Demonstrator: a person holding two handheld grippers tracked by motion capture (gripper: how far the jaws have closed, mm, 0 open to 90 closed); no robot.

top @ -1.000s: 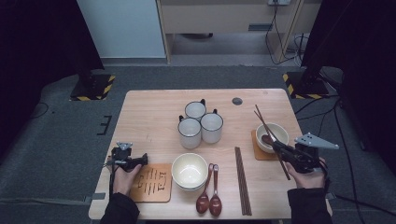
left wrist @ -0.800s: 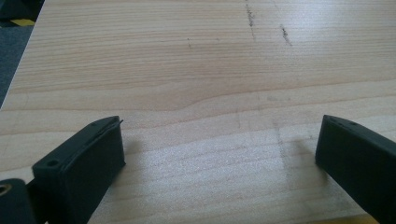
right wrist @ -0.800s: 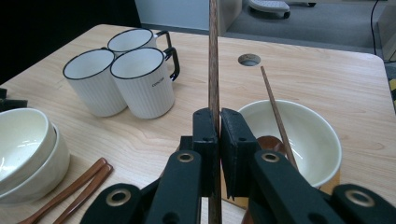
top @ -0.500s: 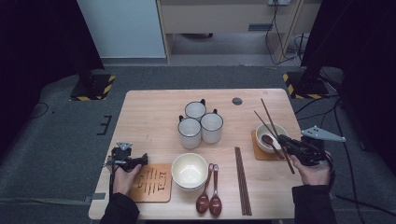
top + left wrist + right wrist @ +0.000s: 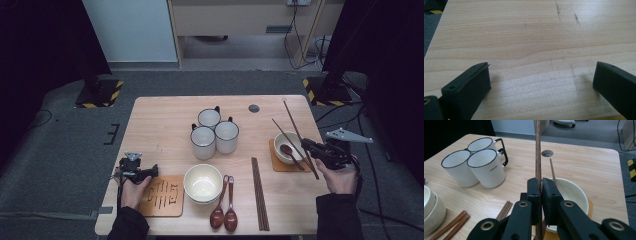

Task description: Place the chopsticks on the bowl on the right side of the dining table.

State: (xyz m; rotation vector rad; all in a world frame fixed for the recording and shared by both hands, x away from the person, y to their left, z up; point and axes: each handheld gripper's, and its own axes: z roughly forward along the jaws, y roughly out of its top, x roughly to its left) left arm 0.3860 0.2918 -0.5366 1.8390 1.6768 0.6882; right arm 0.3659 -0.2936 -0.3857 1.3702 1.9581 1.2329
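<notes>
My high view hangs above the near edge of the table (image 5: 165, 115) and looks forward and down, taking in the whole top, the grey floor around it and both my hands at the near edge. My left gripper view sits very low at the near left, skimming bare wood between its own two jaws, which stand wide apart. My right gripper view rides at the near right and faces across the table toward the far left, sighting along a chopstick (image 5: 538, 157) pinched between its jaws. It shares with the high view the three mugs (image 5: 214, 132), the right-hand bowl (image 5: 285, 146) and the round hole (image 5: 254, 108) in the tabletop.
</notes>
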